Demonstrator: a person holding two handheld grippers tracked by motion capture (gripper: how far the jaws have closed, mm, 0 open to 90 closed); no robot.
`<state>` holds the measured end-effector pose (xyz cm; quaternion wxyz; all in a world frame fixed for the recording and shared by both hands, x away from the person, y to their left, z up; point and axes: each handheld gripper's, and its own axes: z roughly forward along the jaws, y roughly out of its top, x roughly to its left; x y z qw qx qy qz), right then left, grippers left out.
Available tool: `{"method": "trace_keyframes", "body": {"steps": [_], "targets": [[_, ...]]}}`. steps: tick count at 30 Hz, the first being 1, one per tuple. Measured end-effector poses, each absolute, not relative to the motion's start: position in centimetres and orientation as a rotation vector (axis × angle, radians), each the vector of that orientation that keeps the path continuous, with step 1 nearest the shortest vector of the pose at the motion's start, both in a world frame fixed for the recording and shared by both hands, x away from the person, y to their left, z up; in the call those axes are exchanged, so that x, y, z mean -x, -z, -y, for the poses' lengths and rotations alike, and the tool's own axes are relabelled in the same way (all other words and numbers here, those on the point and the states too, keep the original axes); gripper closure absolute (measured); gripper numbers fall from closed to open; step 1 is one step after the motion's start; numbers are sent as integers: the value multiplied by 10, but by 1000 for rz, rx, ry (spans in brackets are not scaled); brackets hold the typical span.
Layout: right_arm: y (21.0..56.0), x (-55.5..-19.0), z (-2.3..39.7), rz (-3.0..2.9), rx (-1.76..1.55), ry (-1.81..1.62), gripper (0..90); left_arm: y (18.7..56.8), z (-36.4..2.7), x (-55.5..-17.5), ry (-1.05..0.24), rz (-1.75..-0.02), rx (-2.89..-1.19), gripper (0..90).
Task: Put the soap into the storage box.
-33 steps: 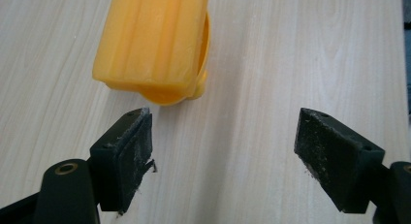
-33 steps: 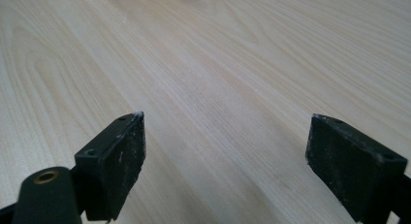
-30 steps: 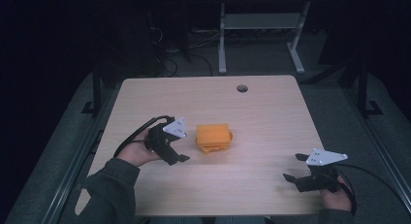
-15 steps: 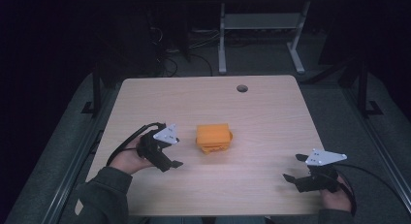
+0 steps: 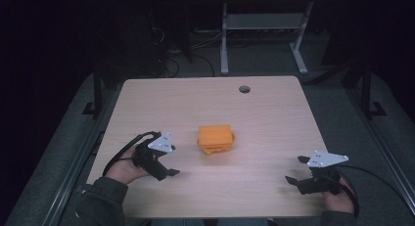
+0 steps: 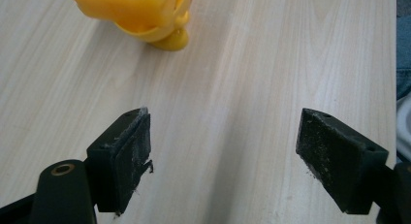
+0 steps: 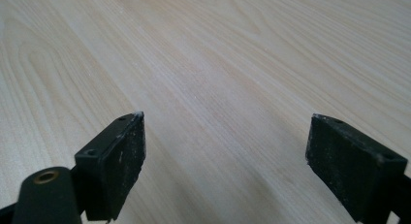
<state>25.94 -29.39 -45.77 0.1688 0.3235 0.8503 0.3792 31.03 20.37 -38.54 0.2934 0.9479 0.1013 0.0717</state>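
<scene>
High view: orange block (image 5: pixel 215 139) lies apart, ahead-right of left claw (image 5: pixel 172 172); both claws spread, right claw (image 5: pixel 290 179) empty.

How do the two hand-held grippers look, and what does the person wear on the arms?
Each gripper, the left gripper and the right gripper, has a black body with a pale grey three-cornered plate on top and a black cable trailing from it. In the gripper views the jaws are black blocks with worn, dusty pads, and a brass-coloured ring sits at the base. The left sleeve is dark grey-green.
</scene>
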Motion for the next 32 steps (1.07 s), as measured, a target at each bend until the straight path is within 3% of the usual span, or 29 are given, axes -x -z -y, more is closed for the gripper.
{"method": "trace_keyframes", "body": {"steps": [32], "targets": [[460, -259, 288, -2446, -911, -1075, 137, 432, -243, -267, -210, -406, -2479, 172]]}}
